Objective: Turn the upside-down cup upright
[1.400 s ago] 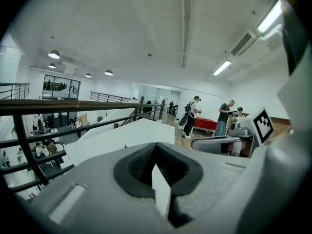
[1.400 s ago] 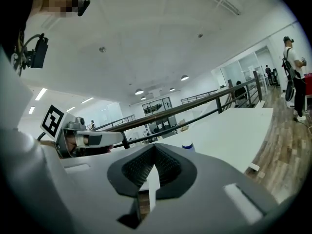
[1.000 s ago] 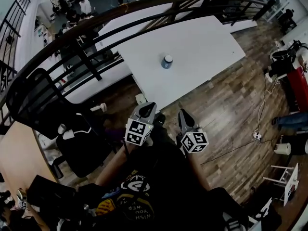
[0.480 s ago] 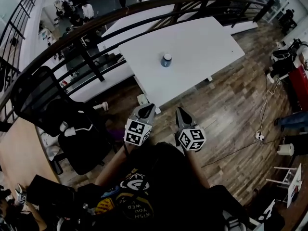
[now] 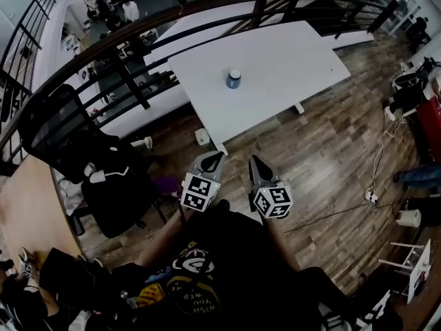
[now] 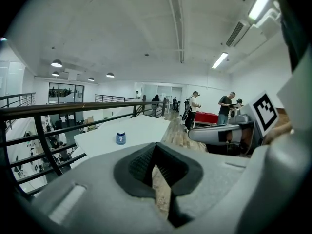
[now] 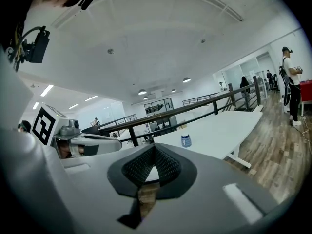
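The blue cup [image 5: 234, 78] is sitting upside down on the white desk [image 5: 289, 54], in its left half, set in from every edge and touching nothing. The 2 grippers are hanging side by side over the wood floor [image 5: 324, 150], well apart from the desk's near corner. The left gripper [image 5: 215, 158] is pressing its jaws together on nothing, and the right gripper [image 5: 255, 161] is doing likewise.
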### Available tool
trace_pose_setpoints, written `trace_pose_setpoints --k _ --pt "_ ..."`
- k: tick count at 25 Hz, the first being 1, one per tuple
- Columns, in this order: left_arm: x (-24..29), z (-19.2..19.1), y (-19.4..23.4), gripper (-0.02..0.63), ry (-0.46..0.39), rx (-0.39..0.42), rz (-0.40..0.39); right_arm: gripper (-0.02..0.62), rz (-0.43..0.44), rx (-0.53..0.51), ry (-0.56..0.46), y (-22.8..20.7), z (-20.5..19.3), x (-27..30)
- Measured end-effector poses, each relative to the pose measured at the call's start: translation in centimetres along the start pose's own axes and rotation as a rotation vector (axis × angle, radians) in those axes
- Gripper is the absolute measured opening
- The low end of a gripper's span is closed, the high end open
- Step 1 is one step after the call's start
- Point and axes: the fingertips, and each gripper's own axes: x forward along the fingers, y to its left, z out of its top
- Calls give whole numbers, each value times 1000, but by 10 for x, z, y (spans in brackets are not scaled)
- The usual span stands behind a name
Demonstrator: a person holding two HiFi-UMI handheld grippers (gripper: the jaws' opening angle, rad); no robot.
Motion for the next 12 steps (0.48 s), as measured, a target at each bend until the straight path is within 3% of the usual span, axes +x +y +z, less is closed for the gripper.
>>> trace_pose_setpoints --k 7,12 --pt "-11 1 -6 5 -8 -11 27 -2 7 3 -3 0 -1 -13" --pt "-11 2 -19 5 5 7 4 -2 13 5 -6 2 3 -18"
